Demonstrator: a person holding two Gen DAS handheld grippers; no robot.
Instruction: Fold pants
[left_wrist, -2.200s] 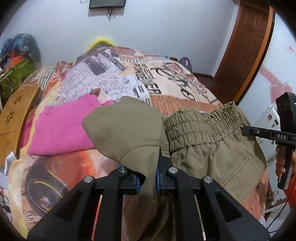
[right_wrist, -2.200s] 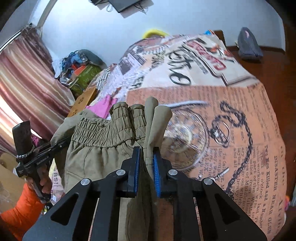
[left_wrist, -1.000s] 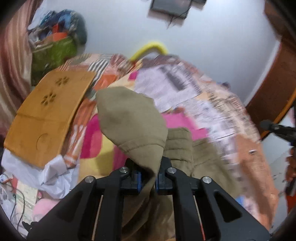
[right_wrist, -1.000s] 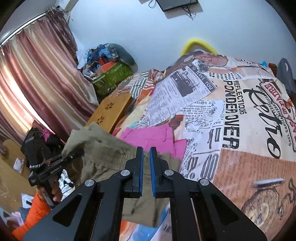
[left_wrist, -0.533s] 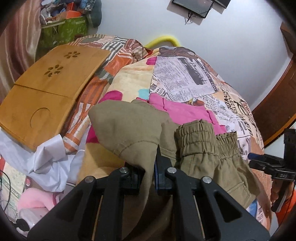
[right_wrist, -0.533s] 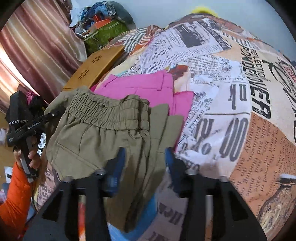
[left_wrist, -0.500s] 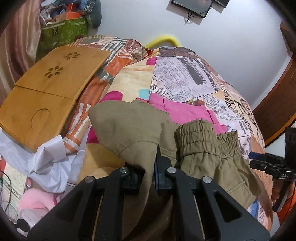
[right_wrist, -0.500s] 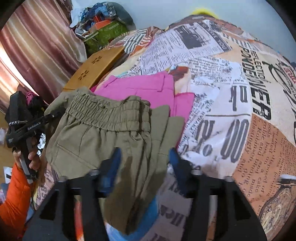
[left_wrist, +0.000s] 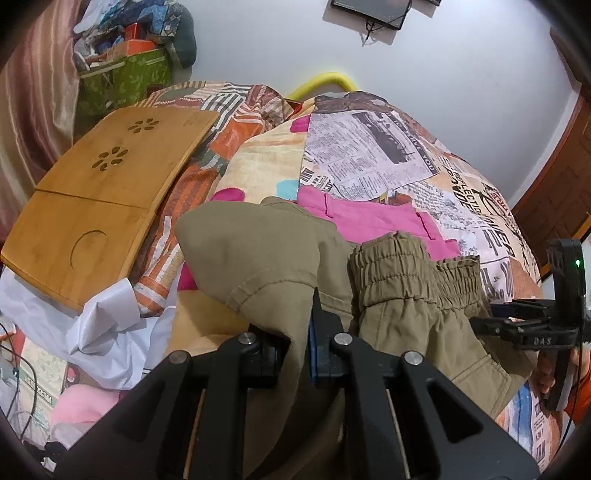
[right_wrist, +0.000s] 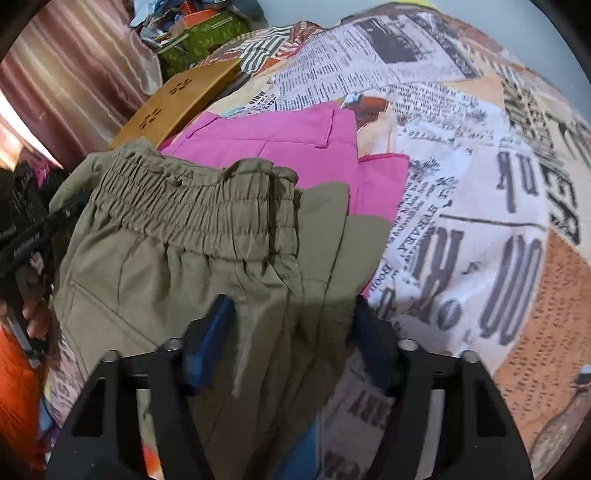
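The olive-green pants (left_wrist: 402, 295) lie folded on the printed bedspread (left_wrist: 369, 158), elastic waistband (right_wrist: 192, 206) up. My left gripper (left_wrist: 297, 347) is shut on a fold of the pants, near the left edge. My right gripper (right_wrist: 291, 339) is open, its fingers (right_wrist: 210, 339) spread on both sides of the pants' right edge (right_wrist: 325, 240); it also shows at the right of the left wrist view (left_wrist: 524, 328).
Folded pink pants (right_wrist: 280, 140) lie just beyond the olive pants. A wooden lap tray (left_wrist: 96, 199) leans at the bed's left side, with white cloth (left_wrist: 103, 332) below it. A green box (left_wrist: 125, 81) and a curtain (right_wrist: 66, 85) stand far left.
Both grippers carried the pants leftward and lowered them next to the pink pants. My right gripper, shut on the pants a second ago, has opened wide. The left stays shut.
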